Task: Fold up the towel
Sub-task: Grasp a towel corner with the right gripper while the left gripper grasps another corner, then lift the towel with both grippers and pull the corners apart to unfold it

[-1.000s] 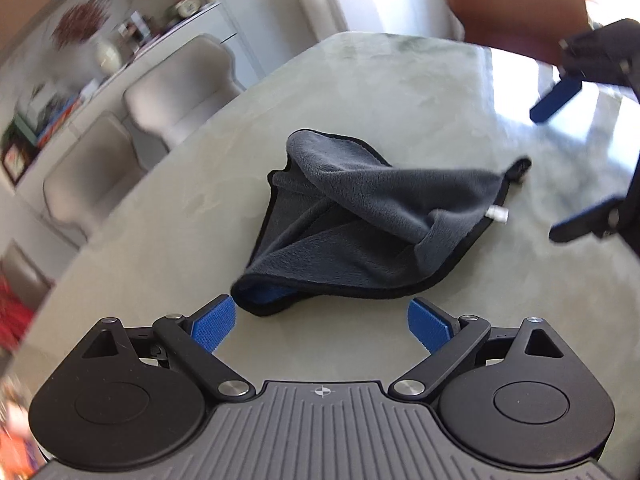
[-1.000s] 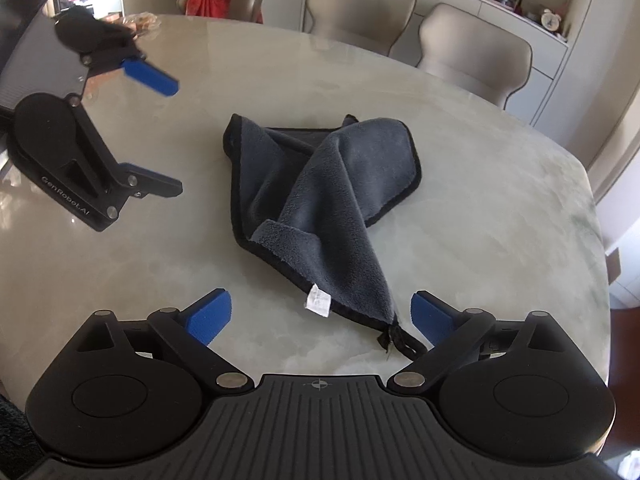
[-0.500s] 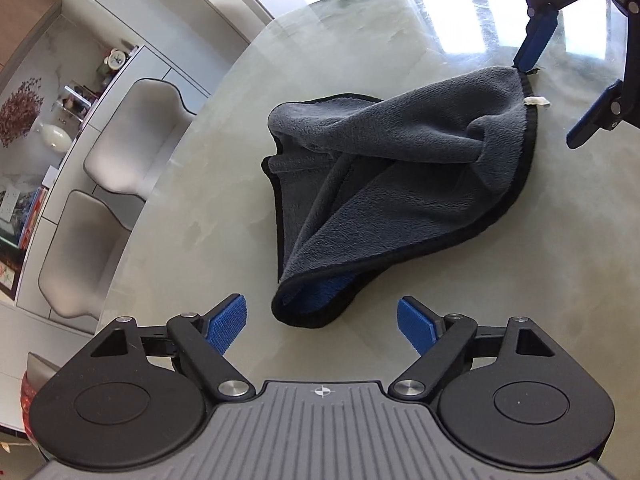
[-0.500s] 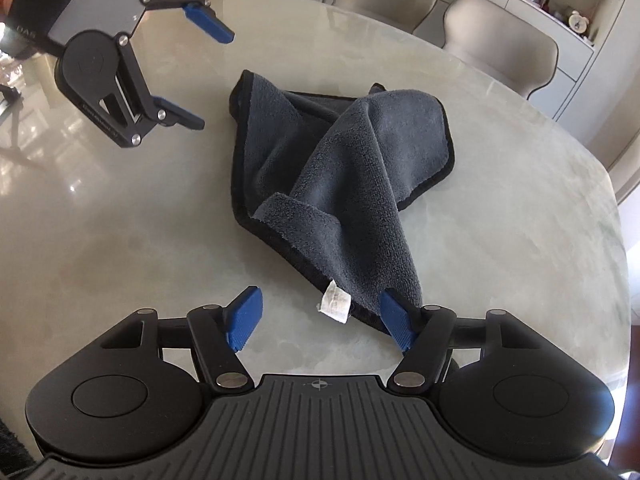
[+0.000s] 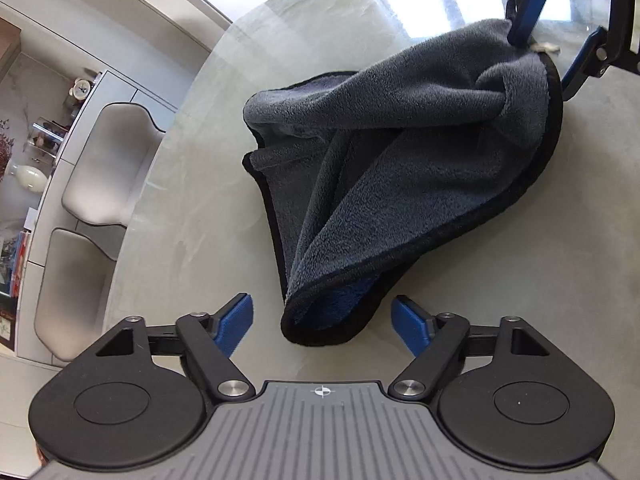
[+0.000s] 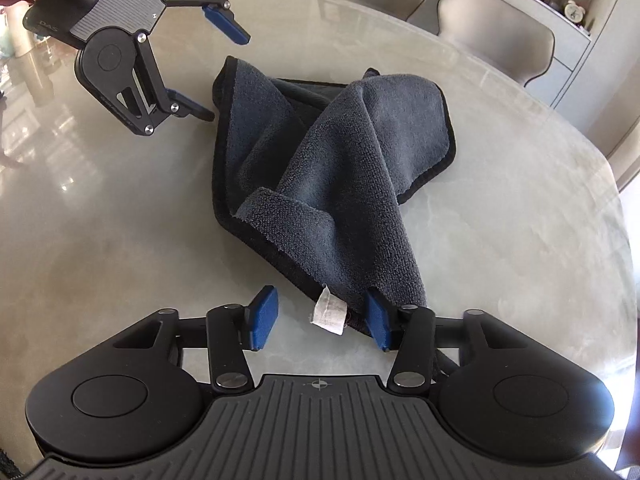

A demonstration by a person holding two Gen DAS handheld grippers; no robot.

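Two beige padded chairs point(image 6: 496, 36) at 1 o'clock past pale marble table point(image 6: 520, 208) | crumpled dark-grey microfibre towel point(image 6: 340, 160) mid-table | left gripper point(image 5: 322, 326) jaws wide apart, straddling towel's near corner | right gripper point(image 6: 320, 318) part-open, right pad touching tagged corner.

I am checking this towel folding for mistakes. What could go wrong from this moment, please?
1. The right gripper is open with the tagged corner of the towel near one pad only; closing may pinch just the white tag.
2. The left gripper straddles a doubled-over corner and may grab both layers.
3. The towel lies crumpled, so pulling may drag it across the table.
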